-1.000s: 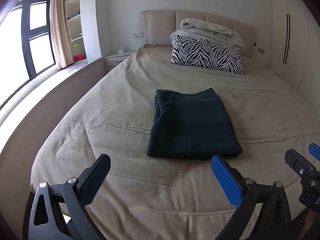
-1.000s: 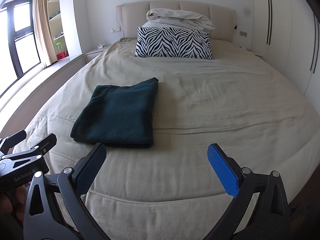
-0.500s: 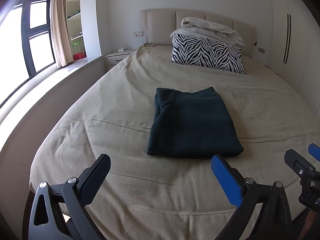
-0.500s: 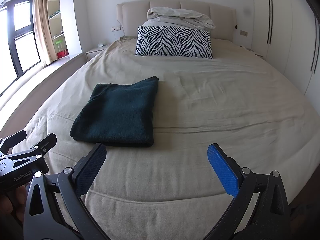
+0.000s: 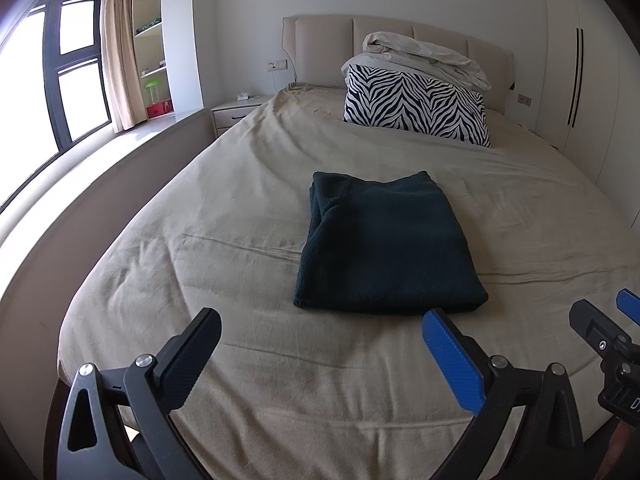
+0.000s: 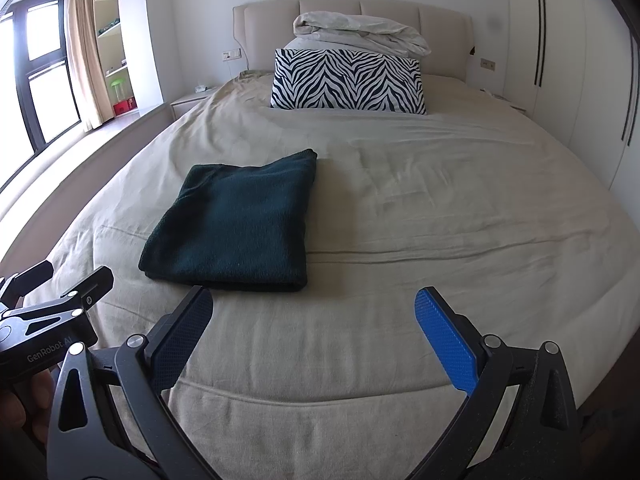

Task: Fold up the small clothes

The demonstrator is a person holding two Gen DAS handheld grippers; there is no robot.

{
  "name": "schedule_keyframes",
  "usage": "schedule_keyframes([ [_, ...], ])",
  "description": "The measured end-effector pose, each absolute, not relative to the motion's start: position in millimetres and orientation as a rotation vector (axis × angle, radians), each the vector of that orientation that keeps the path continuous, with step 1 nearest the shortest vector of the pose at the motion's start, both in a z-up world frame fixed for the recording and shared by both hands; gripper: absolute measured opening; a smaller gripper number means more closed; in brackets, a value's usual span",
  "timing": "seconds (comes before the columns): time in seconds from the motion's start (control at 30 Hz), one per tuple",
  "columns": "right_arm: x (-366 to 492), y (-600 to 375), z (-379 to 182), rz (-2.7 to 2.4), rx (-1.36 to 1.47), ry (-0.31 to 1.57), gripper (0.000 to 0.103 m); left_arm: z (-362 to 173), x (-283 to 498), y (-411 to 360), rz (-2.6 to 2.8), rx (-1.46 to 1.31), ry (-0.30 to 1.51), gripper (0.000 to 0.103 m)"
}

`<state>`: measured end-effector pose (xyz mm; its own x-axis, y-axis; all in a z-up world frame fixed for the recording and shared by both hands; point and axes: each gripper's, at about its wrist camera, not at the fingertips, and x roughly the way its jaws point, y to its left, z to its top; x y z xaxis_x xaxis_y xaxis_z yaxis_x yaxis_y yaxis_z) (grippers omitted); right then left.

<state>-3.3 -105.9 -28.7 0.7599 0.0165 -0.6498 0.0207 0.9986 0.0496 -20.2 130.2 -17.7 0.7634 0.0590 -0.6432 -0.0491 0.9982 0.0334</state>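
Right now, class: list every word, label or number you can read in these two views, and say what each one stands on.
"GenRobot AI": printed on the body of the left gripper, seen in the right wrist view.
"D": a cut-off fragment on the right gripper, at the edge of the left wrist view; the rest is out of frame.
Nothing else is readable.

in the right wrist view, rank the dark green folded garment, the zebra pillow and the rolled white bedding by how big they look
1. Dark green folded garment, though it lies nearest the camera.
2. Zebra pillow.
3. Rolled white bedding.
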Motion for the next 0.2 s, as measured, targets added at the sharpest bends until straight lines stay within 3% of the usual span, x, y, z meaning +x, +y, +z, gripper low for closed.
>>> schedule_keyframes([
  [0.2,-4.4,-107.7,-30.7,-0.001,0.056,0.713,0.103,-17.3,-21.9,132.5,0.056,0.015,0.692,0.103],
])
